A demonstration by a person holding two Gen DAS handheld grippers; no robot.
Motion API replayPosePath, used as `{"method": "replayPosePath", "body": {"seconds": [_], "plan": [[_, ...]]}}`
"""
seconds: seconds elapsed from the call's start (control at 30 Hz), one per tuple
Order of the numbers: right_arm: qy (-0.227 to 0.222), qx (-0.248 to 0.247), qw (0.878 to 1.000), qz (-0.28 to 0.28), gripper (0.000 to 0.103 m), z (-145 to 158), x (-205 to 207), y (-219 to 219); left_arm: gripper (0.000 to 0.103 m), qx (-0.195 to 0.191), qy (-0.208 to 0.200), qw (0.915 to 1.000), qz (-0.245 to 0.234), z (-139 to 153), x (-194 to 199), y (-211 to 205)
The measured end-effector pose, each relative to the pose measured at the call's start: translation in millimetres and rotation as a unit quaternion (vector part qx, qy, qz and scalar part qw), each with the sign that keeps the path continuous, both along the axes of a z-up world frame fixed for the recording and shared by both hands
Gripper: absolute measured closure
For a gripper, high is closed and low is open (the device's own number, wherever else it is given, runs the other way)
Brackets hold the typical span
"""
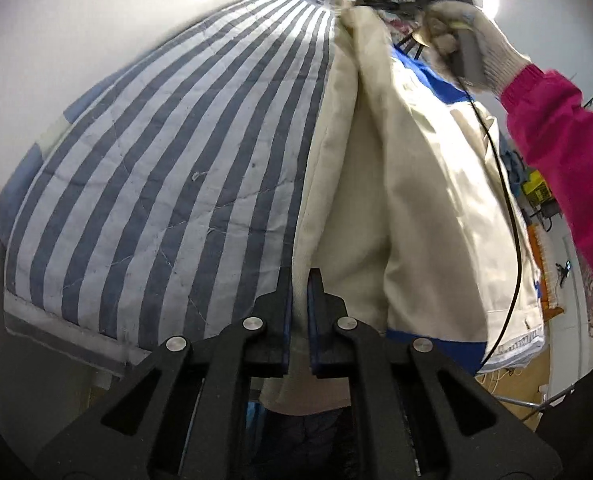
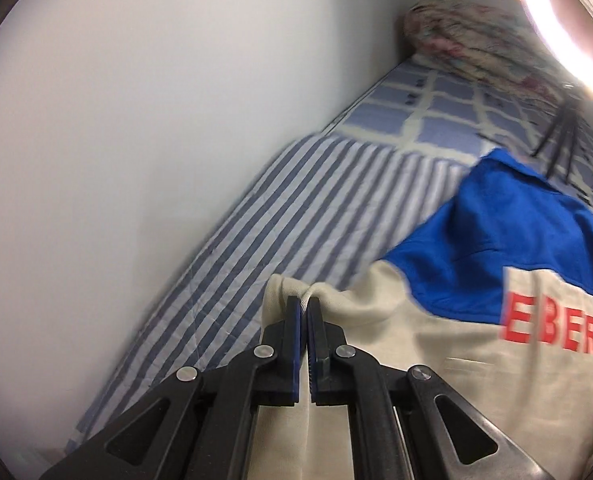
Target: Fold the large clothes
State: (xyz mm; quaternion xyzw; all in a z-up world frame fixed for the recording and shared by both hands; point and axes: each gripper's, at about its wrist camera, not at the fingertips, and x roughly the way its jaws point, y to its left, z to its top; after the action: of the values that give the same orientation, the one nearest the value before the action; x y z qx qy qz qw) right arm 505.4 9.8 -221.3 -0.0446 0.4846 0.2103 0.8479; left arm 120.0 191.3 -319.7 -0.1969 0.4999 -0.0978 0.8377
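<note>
Over the blue-and-white striped quilt (image 2: 296,216), both grippers (image 1: 299,276) (image 2: 303,304) pinch the cream-and-blue cotton jacket (image 1: 408,200) nearly closed, its length running lower centre to top.

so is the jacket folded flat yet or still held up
Held up, not folded: the cream and blue jacket hangs in loose drapes over the striped bed cover, pinched by the left tool and right tool.

Your jacket (image 2: 436,380): matt cream woven cloth, blue cloth yoke. Beneath it, striped quilt (image 1: 156,184), soft stitched cotton, slightly rough. Left gripper (image 1: 299,280) matt black plastic, bright metal pins. Your right hand (image 1: 476,40) wears a coarse knit glove.
</note>
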Motion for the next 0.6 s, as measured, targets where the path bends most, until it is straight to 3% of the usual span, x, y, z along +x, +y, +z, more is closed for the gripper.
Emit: {"method": "replayPosePath", "body": {"seconds": [0.07, 0.13, 0.23, 0.4, 0.5, 0.6], "plan": [[0.02, -0.034, 0.999, 0.022, 0.101, -25, 3, 24, 0.09, 0.017, -0.009, 0.9998, 0.008, 5, -3, 1], [0.028, -0.06, 0.998, 0.021, 0.076, -35, -2, 35, 0.079, 0.023, -0.023, 0.9992, 0.023, 13, -8, 5], [0.024, -0.027, 0.999, 0.019, 0.07, -20, -14, 24, 0.076, 0.017, -0.045, 0.9977, 0.048, 24, -17, 20], [0.022, 0.041, 0.999, 0.02, 0.07, 38, -60, -37, 0.076, -0.071, -0.06, 0.9952, 0.028, 32, -32, 35], [0.027, 0.078, 0.996, 0.021, 0.065, 64, -107, -83, 0.075, -0.137, -0.04, 0.9898, -0.005, 29, -30, 24], [0.041, 0.103, 0.994, 0.024, 0.058, 74, -163, -125, 0.071, -0.164, -0.012, 0.9862, -0.023, 21, -27, 15]]}}
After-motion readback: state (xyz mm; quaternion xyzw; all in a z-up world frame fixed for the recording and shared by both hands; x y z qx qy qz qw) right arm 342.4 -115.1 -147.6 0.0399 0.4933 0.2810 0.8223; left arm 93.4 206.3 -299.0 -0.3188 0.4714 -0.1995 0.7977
